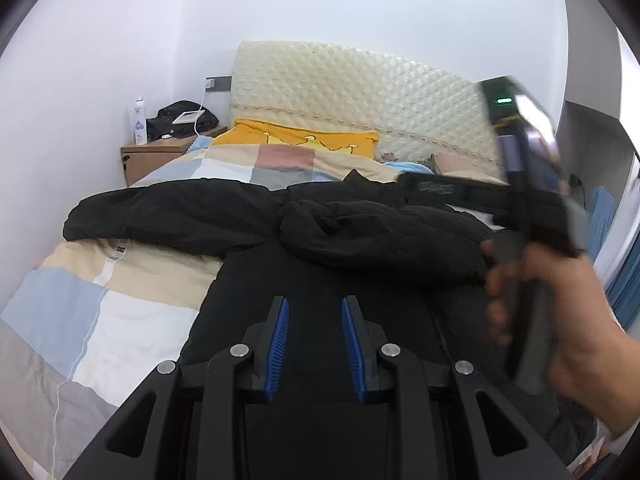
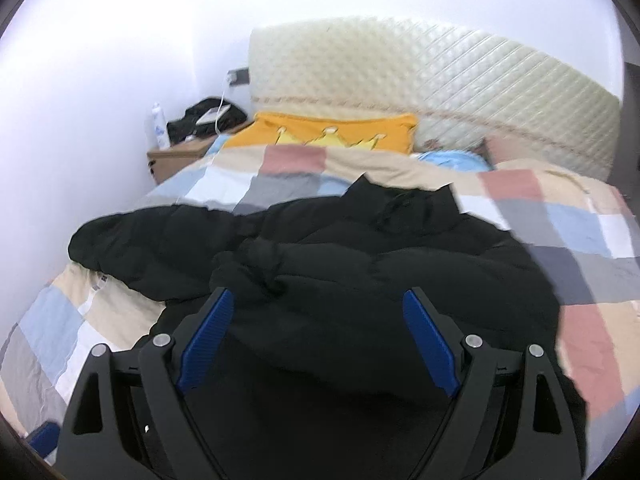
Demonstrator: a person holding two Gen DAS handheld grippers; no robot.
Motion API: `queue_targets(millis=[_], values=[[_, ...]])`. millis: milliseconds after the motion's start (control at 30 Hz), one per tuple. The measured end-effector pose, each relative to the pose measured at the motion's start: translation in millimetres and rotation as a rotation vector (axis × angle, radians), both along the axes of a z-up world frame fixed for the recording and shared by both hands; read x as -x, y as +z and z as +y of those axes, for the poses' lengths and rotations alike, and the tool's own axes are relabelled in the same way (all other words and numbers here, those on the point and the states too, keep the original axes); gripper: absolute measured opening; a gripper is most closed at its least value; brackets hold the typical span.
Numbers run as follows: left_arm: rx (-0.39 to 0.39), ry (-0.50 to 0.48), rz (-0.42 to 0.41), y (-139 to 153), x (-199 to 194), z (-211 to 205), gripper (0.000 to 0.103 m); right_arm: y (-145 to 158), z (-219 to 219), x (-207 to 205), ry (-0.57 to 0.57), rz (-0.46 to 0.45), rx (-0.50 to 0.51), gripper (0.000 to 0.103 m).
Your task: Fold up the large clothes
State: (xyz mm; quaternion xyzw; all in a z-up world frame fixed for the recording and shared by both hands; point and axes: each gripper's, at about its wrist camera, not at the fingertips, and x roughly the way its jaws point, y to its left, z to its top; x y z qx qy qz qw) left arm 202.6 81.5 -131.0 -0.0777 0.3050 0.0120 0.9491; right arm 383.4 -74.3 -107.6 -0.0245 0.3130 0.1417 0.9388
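Observation:
A large black puffer jacket [image 1: 320, 232] lies spread on the bed's checkered quilt [image 1: 120, 312]. One sleeve reaches left and the other is bunched across the chest. It also shows in the right wrist view [image 2: 360, 272]. My left gripper [image 1: 315, 304] hovers over the jacket's lower front beside the zipper, jaws partly open with nothing between them. My right gripper [image 2: 316, 300] is wide open and empty above the jacket's body. In the left wrist view the right tool [image 1: 532, 184] and the hand holding it appear blurred at the right.
A quilted cream headboard [image 1: 360, 92] stands at the far end, with a yellow pillow [image 1: 296, 140] before it. A wooden nightstand [image 1: 156, 156] at the far left carries a white bottle [image 1: 139, 120] and a black bag [image 1: 184, 118]. White wall runs along the left.

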Motion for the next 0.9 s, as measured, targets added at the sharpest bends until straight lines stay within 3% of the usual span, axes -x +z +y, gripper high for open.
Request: queue_targets(millis=[167, 433, 667, 900], values=[[0.052, -0.034, -0.029, 16.4, 15.2, -6.5, 0.027, 29.2, -47.2, 46.1, -0.052, -0.055, -0.017, 0.087], [0.035, -0.081, -0.065, 35.9, 37.2, -33.7, 0.027, 62.1, -99.4, 123.0, -0.057, -0.144, -0.058, 0.087], [0.070, -0.088, -0.061, 40.6, 50.2, -41.4, 0.027, 62.6, -137.2, 174.8, -0.098, -0.181, -0.050, 0.087], [0.036, -0.121, -0.072, 38.1, 61.7, -61.1, 0.027, 55.9, -169.8, 214.0, -0.111, -0.202, -0.097, 0.088]])
